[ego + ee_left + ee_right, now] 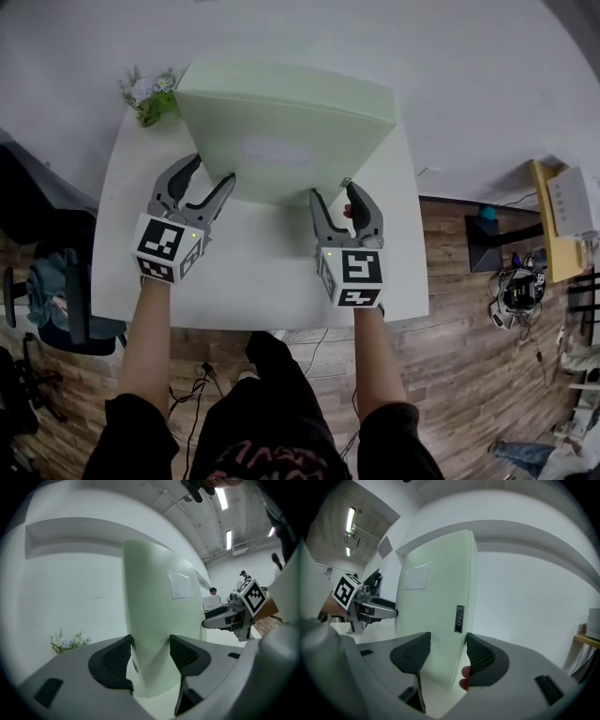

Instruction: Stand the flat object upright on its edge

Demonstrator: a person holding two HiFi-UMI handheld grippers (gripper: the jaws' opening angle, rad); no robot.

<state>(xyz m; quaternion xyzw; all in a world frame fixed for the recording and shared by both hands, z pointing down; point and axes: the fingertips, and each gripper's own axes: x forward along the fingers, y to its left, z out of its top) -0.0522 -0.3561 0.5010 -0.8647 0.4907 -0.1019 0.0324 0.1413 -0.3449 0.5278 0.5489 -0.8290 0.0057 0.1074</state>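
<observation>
A pale green, flat rectangular box (pixel 281 131) is standing upright on its edge near the far edge of the white tabletop (pixel 253 277). The left gripper (pixel 211 171) is clamping its lower left corner, with its jaws wide and its pads pressing on both faces. The right gripper (pixel 335 192) is gripping the lower right corner likewise. A small flower sprig (pixel 150 94) is sitting at the far left corner
</observation>
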